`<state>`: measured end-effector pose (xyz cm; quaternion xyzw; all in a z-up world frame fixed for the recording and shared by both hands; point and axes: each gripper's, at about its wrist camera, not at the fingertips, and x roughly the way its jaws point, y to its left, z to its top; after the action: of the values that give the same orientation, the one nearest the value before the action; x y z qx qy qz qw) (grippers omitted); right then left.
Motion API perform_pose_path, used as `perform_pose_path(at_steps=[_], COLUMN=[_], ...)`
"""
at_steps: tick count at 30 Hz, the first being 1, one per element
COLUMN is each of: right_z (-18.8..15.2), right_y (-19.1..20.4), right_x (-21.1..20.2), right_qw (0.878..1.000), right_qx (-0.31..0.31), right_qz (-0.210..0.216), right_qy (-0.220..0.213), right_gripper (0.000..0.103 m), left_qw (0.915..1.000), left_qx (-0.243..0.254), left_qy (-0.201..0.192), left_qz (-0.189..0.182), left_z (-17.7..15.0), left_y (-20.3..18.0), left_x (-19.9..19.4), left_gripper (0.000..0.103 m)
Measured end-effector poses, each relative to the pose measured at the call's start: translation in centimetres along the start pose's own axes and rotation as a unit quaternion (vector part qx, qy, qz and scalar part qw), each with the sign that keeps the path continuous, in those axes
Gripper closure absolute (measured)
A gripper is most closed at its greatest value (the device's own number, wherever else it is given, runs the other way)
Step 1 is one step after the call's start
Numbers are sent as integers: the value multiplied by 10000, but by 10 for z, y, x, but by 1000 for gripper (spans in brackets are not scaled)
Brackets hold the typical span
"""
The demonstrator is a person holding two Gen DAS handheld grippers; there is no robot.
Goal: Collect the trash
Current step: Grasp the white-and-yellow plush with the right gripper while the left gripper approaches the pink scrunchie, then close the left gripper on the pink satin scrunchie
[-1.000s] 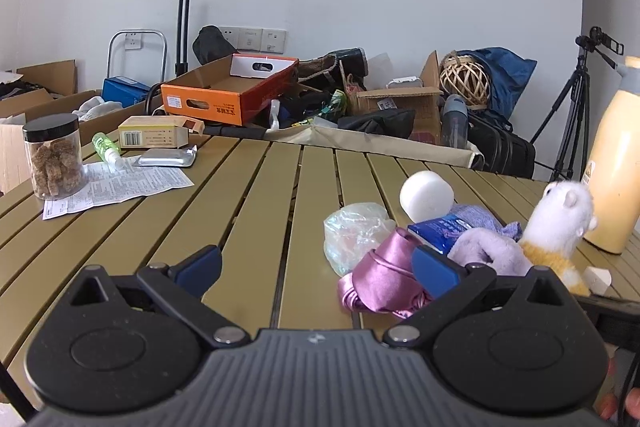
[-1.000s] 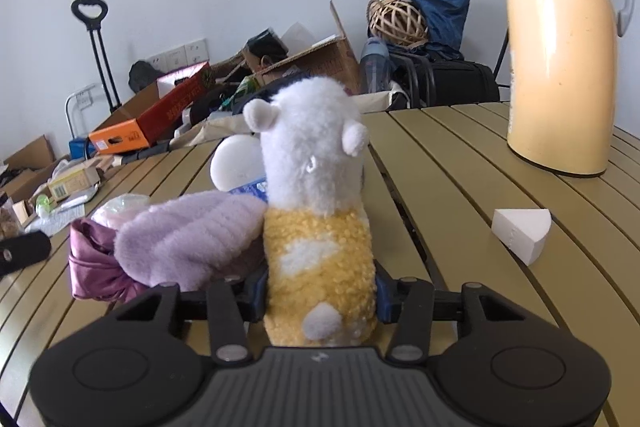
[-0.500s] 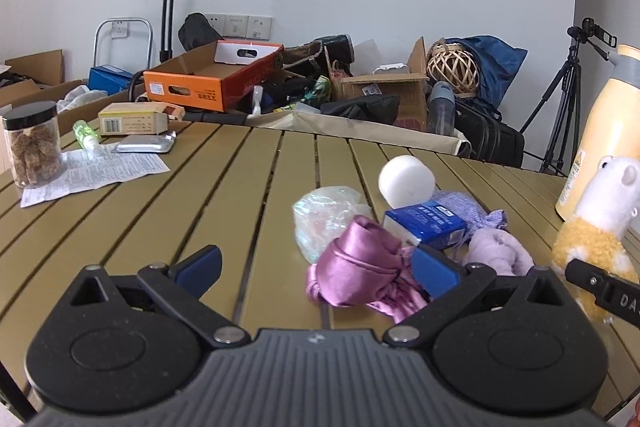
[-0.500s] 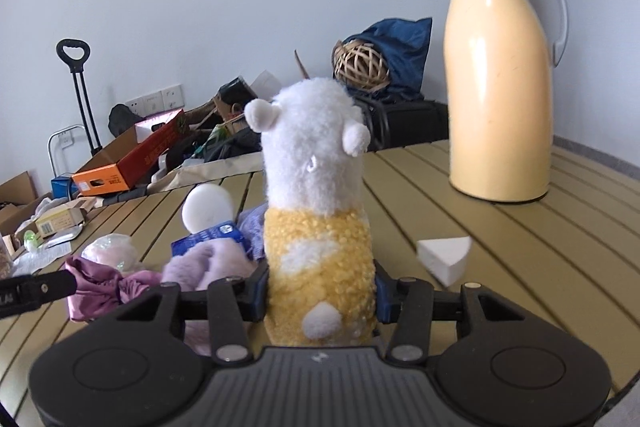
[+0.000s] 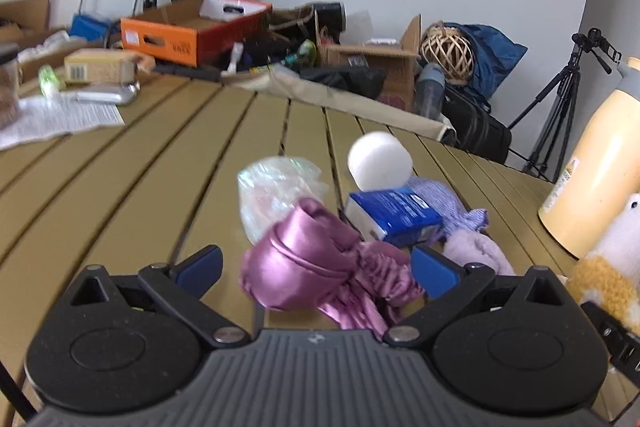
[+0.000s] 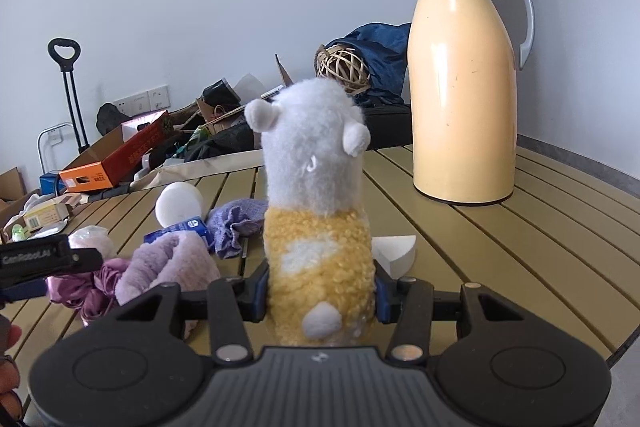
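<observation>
My biggest worry was the tall yellow flask [image 6: 464, 87] on the table [image 6: 540, 247]: it stood beyond and to the right of the plush llama [image 6: 320, 211], and a careless swing could have toppled it. My right tool [image 6: 320, 301] was clamped on the llama's yellow body, a soft grip that might have slipped. To the left of the llama my left tool [image 5: 316, 265] stood wide open around the purple satin cloth [image 5: 308, 263], gripping nothing; closing there could have taken cloth instead of the crumpled plastic bag [image 5: 276, 187], the likely trash, just beyond it.
</observation>
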<state>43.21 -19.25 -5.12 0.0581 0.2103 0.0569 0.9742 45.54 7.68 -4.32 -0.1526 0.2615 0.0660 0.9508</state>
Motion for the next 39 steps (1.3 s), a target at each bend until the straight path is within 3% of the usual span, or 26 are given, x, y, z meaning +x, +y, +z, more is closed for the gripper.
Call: perform_pose_path(at_steps=[11, 12, 15, 17, 18, 25, 33, 35, 36, 37, 38, 39], right_z=[-2, -2, -2, -2, -2, -3, -4, -4, -4, -4, -4, -4], right_y=[4, 5, 5, 4, 3, 0, 1, 1, 1, 1, 1, 1], right_x=[1, 1, 1, 1, 1, 0, -2, -3, -3, -3, -3, -3], right_qw=[10000, 10000, 9999, 9999, 9999, 10000, 10000, 10000, 10000, 10000, 10000, 10000], right_qx=[-57, -65, -86, -92, -90, -72, -76, -60, -49, -41, -36, -33], right_qz=[36, 35, 42, 43, 43, 35, 41, 37, 35, 36, 36, 32], right_qy=[41, 42, 41, 35, 33, 25, 13, 7, 5, 5, 5, 8], right_gripper=[56, 56, 56, 56, 56, 56, 56, 56, 56, 56, 56, 56], left_qw=[9997, 9997, 9996, 9997, 9996, 9997, 9992, 9992, 9993, 9994, 9994, 9991], left_qx=[115, 154, 223, 208, 239, 219, 389, 390, 376, 351, 318, 341], left_qy=[194, 181, 169, 132, 137, 93, 102, 54, 25, 3, -90, -226], left_qz=[-6, -9, 69, -15, 17, -1, 19, -18, -46, -76, -124, -139], left_z=[-1, -1, -3, -3, -3, -1, 0, 1, 2, 3, 4, 4], left_y=[-2, -3, -4, -2, -2, 4, 2, 2, 2, 2, 2, 1], left_x=[6, 5, 4, 2, 2, -2, -14, -20, -23, -25, -28, -31], left_gripper=[17, 21, 49, 57, 70, 88, 84, 73, 53, 26, 19, 19])
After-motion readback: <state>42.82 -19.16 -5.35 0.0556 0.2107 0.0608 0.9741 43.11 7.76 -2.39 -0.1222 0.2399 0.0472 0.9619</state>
